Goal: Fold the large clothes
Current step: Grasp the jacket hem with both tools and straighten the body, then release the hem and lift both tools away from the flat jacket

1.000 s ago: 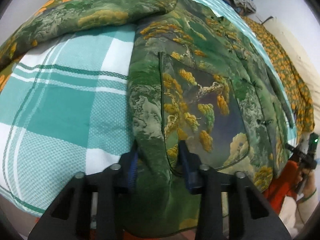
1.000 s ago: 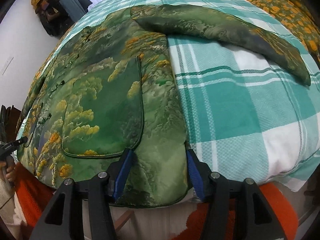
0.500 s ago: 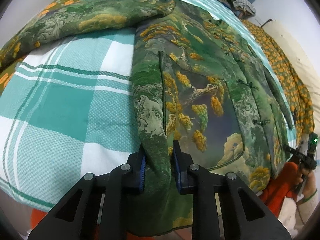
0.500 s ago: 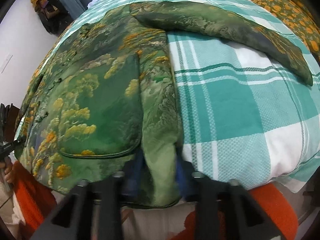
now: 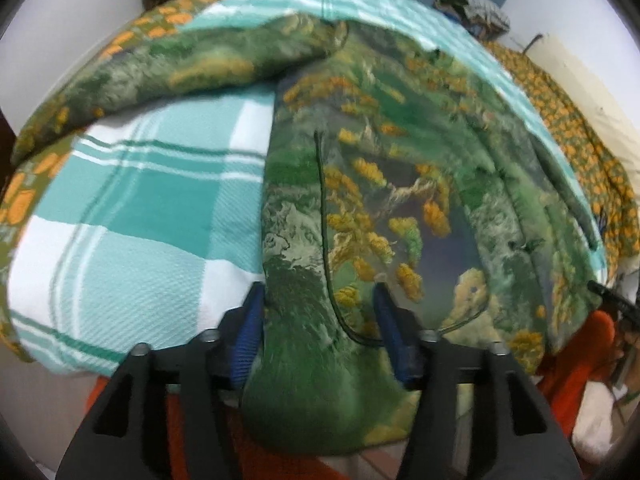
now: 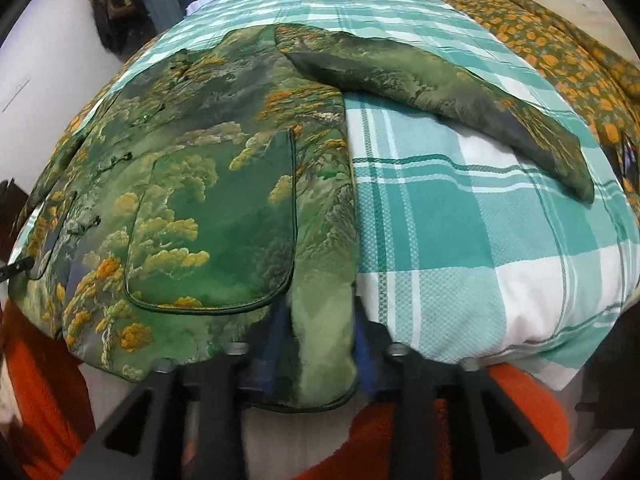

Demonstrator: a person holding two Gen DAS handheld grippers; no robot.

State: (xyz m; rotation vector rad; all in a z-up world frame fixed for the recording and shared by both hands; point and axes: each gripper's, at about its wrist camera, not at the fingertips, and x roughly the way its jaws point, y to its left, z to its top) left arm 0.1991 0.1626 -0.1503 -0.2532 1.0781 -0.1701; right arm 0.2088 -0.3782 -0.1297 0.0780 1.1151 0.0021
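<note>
A green jacket [image 5: 400, 184] with a yellow tree print lies front up on the bed, one sleeve [image 5: 192, 72] spread to the side. My left gripper [image 5: 316, 320] is at the near hem. Its jaws are opening and a fold of hem lies loosely between them. In the right wrist view the same jacket [image 6: 208, 208] shows its pocket and its other sleeve [image 6: 440, 84]. My right gripper [image 6: 320, 332] straddles a raised ridge of the hem at the other corner. Its jaws are opening too, and the blurred pads stand just off the fabric.
A teal and white plaid cover [image 5: 140, 208] [image 6: 480, 240] lies under the jacket. An orange-flowered blanket [image 5: 592, 140] [image 6: 560, 40] lies along the far side. A person's orange-red clothing [image 5: 576, 360] [image 6: 32, 360] is below the bed's near edge.
Both grippers closed on the jacket hem half a second ago and have since spread apart again. Both views have pulled up and back slightly, and the hem stays bunched.
</note>
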